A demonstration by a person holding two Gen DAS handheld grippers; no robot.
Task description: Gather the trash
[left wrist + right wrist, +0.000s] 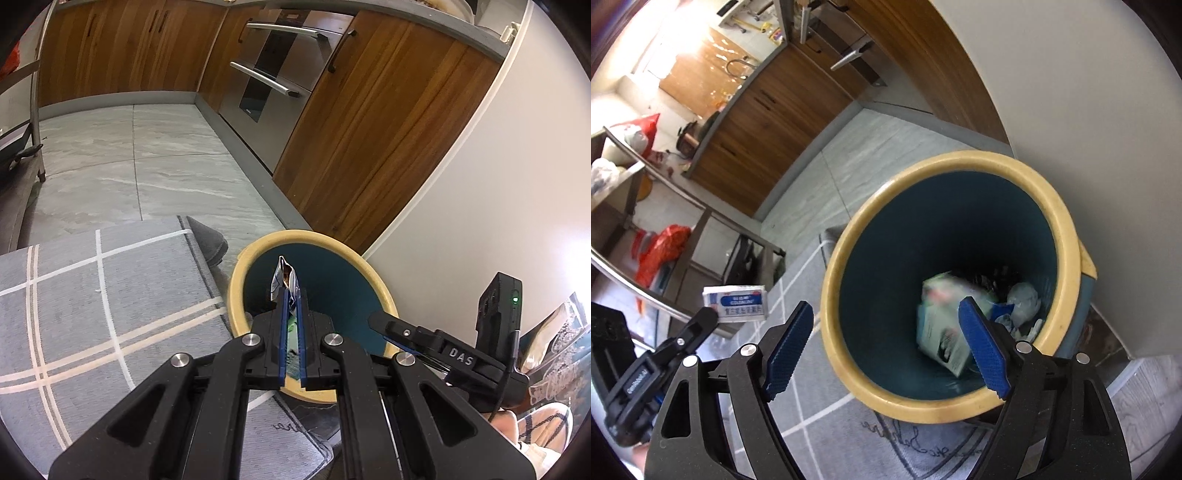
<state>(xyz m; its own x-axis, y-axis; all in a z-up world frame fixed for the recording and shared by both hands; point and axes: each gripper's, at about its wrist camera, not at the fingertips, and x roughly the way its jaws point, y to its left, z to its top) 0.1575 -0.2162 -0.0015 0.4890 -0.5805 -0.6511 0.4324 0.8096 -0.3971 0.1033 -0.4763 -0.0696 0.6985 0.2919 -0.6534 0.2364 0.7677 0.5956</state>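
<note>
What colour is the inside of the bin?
Dark teal inside the bin, with a cream-yellow rim; the right wrist view shows it best.

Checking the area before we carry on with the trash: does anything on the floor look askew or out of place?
One thing: the grey plaid floor mat has its corner folded up, beside the yellow-rimmed teal waste bin. Otherwise nothing stands out; the trash seen in the right wrist view lies inside the bin, none spilled around it.

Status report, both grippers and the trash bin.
Left gripper shut on packet. Right gripper open, empty. Carton in bin. Nothing blocking.
</note>
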